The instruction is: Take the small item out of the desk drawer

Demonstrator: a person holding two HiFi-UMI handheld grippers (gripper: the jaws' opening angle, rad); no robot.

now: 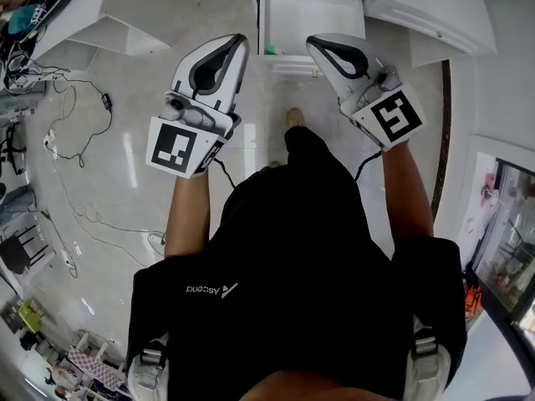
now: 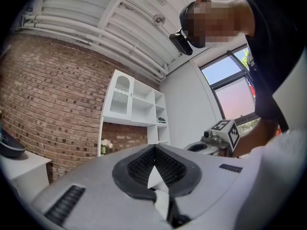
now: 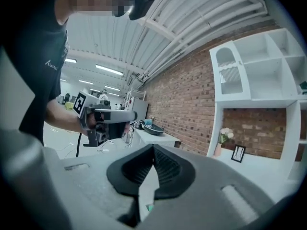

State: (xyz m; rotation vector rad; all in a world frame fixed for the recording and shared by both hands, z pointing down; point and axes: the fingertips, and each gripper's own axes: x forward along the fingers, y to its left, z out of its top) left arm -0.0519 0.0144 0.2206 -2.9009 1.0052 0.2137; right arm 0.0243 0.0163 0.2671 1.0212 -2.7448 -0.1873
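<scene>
Drawer (image 1: 311, 17) open, cables (image 1: 106, 101) nearby (on floor (image 1: 138, 69))

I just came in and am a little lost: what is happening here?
A person stands at a white desk whose drawer is open. The left gripper and the right gripper hover before the drawer, jaws shut, holding nothing. A small green item lies inside the drawer, not yet taken.

White drawer (image 1: 311, 17), small green item (image 1: 269, 50) inside
</scene>
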